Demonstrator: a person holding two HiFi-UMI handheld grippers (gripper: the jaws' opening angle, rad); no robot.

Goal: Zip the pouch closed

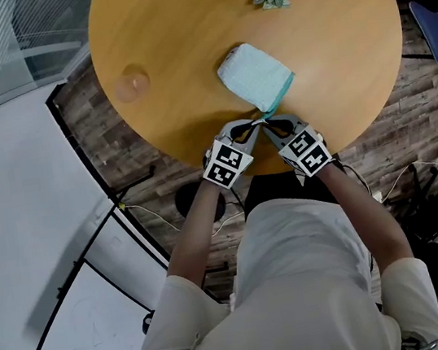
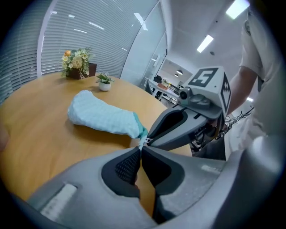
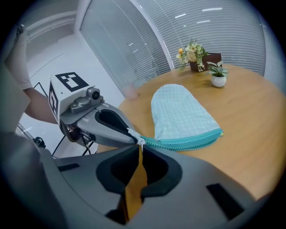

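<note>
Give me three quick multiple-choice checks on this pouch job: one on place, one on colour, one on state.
1. The left tool and the right tool meet
A. at a corner of the pouch
B. at the potted plant
C. at the flower arrangement

2. The zipper is
A. red
B. black
C. teal

3. The left tool's jaws are
A. wide apart
B. together on the pouch's zipper end
C. clamped on a cup

Answers:
1 A: all three views show the two tips touching at the pouch's zipper-end corner.
2 C: the right gripper view shows a teal strip along the pouch's edge.
3 B: the left gripper view shows them pinched together there.
</note>
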